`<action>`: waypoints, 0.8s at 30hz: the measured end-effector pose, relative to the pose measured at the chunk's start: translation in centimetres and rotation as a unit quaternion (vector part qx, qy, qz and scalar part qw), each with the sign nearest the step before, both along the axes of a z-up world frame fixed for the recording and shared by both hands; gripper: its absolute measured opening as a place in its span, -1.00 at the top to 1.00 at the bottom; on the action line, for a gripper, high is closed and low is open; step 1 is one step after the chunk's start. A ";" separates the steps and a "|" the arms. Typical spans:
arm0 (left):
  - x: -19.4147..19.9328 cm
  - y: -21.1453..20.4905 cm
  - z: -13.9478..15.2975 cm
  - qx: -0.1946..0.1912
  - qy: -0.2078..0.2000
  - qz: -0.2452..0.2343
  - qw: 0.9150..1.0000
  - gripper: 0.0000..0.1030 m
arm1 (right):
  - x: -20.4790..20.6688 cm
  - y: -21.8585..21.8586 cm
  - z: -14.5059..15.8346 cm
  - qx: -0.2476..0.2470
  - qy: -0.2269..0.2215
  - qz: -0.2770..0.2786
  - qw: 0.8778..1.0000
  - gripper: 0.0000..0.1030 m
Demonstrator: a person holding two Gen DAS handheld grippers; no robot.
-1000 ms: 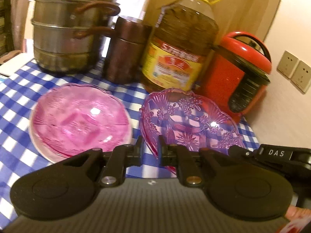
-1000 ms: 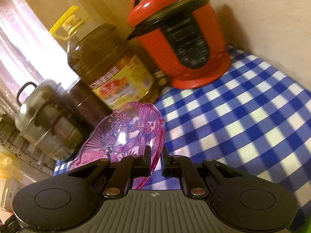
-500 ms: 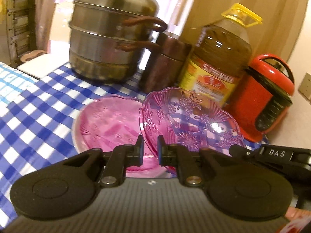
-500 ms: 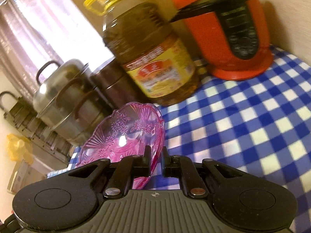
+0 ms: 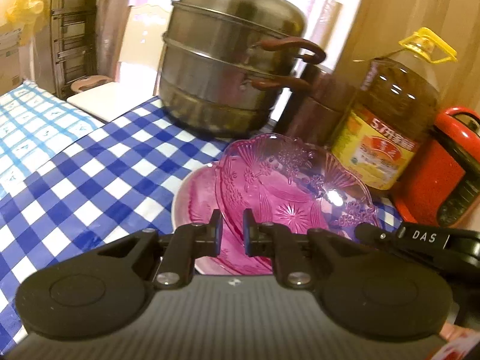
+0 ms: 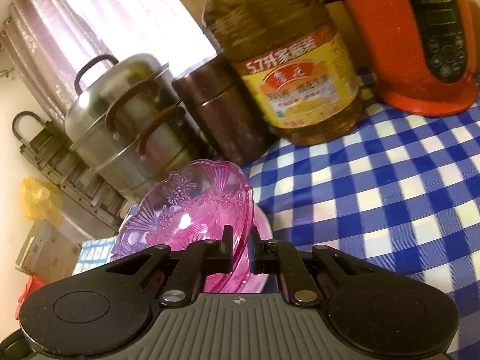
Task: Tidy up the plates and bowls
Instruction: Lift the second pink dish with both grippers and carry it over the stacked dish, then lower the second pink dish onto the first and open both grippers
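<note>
A pink patterned glass bowl (image 5: 294, 186) is held by both grippers, tilted, just above a pink plate (image 5: 198, 201) that lies on the blue checked tablecloth (image 5: 90, 177). My left gripper (image 5: 230, 234) is shut on the bowl's near rim. My right gripper (image 6: 240, 249) is shut on the bowl's (image 6: 192, 207) right rim; its black body (image 5: 420, 237) shows at the right of the left wrist view. The plate shows under the bowl in the right wrist view (image 6: 264, 225).
Behind the dishes stand a steel steamer pot (image 5: 228, 69), a brown canister (image 5: 318, 111), a large oil bottle (image 5: 387, 120) and a red rice cooker (image 5: 441, 168). A white board (image 5: 99, 99) lies at the table's far left edge.
Both grippers have carried the patterned bowl leftwards, from beside the pink plate to over it. The bowl now overlaps most of the plate.
</note>
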State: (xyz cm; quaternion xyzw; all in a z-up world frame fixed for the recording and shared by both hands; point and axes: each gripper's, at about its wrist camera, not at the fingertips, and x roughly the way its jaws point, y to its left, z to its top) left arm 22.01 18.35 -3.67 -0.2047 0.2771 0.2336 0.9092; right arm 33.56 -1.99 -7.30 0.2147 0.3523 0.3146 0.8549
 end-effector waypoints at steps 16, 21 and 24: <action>1.3 1.7 -1.8 0.019 0.027 0.015 0.999 0.77 | 0.7 3.5 -1.3 -0.046 -0.019 0.027 0.998 0.80; 1.6 1.8 -2.2 0.018 0.029 0.007 0.999 0.77 | 0.9 3.6 -1.6 -0.061 -0.024 0.024 0.998 0.79; 1.8 1.6 -2.3 0.027 0.033 0.005 0.999 0.77 | 1.1 3.6 -1.9 -0.061 -0.017 0.027 0.998 0.77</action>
